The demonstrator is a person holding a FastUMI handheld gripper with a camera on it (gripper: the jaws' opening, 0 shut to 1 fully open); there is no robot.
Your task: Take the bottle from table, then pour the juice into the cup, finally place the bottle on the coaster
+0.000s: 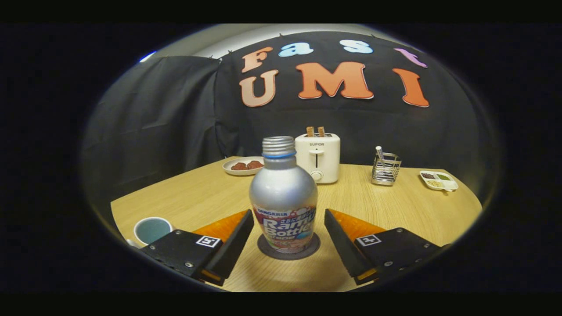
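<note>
Gripper view: bottle (283,197) upright, long axis vertical, uncapped mouth up, standing on the dark coaster (288,248) near the desk's (395,206) near edge. Gripper (289,221) with jaws released, spread either side of the bottle, not touching. Cup (152,230) by the near left corner, contents unclear. Toaster (317,157) holding two slices at the far edge.

SUPOR on toaster (317,157) front, mid-frame, square marker tags on gripper (288,216) fingers (228,250), spread apart w/ labelled bottle (283,193) btwn them
</note>
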